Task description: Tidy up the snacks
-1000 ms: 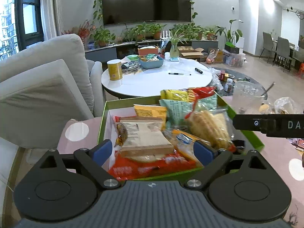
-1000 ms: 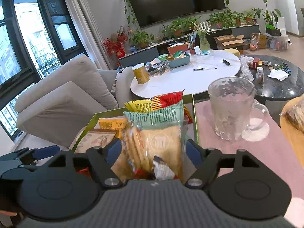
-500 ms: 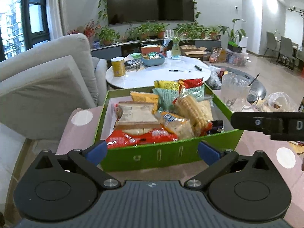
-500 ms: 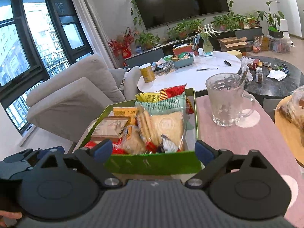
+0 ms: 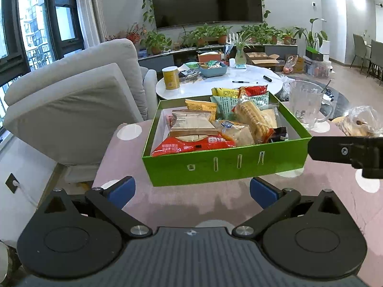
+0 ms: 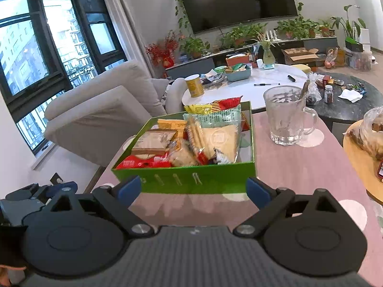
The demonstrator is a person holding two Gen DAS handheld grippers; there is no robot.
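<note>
A green box (image 5: 225, 165) full of snack packets stands on the pink table (image 5: 191, 205); it also shows in the right wrist view (image 6: 191, 179). Inside lie a red packet (image 5: 191, 144), a brown sandwich pack (image 5: 191, 124), a clear biscuit pack (image 5: 253, 117) and yellow and green bags at the back. My left gripper (image 5: 191, 190) is open and empty, just in front of the box. My right gripper (image 6: 191, 189) is open and empty, its blue pads level with the box's near wall. The right gripper's side shows in the left wrist view (image 5: 344, 153).
A glass mug (image 6: 287, 117) stands right of the box. A bagged snack (image 6: 371, 134) lies on a wooden tray (image 6: 359, 162) at far right. A grey sofa (image 5: 79, 105) is left of the table. A white round table (image 5: 215, 83) stands behind.
Both grippers have pulled back out of the box toward me. The box, earlier beneath the fingers, now lies wholly in front of them. The snacks stay in the box.
</note>
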